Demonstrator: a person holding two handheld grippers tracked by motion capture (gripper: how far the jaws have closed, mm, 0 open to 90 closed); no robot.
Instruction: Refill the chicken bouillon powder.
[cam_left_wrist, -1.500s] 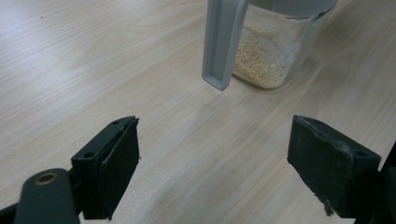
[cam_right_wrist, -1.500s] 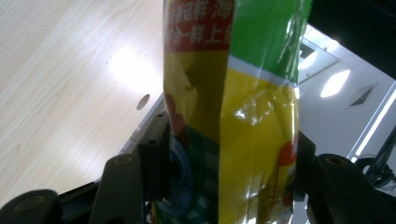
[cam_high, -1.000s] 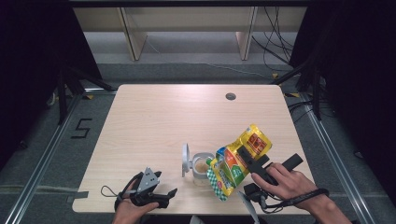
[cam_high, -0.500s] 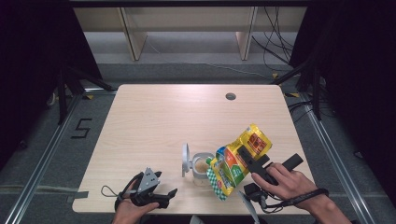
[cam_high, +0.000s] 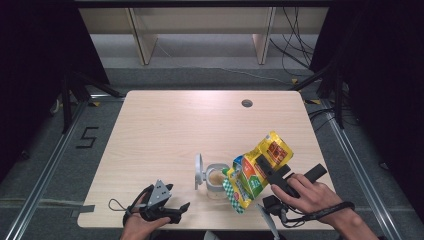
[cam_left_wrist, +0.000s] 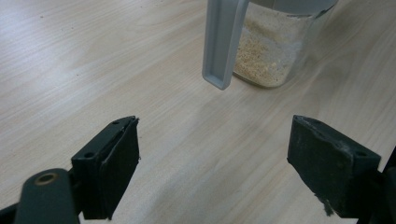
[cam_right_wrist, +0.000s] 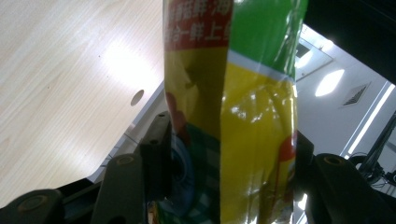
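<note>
Powder already covers the bottom of the jar near the counter front as the right gripper, clamped on the pouch, tips it over the rim, pouring seemingly unfinished, while the left gripper rests wide open and empty nearby.

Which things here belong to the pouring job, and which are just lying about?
In use:
- bag, held tilted by the right hand-held gripper
- cup with powder

Not in use:
- left hand-held gripper, open, resting on the table
</note>
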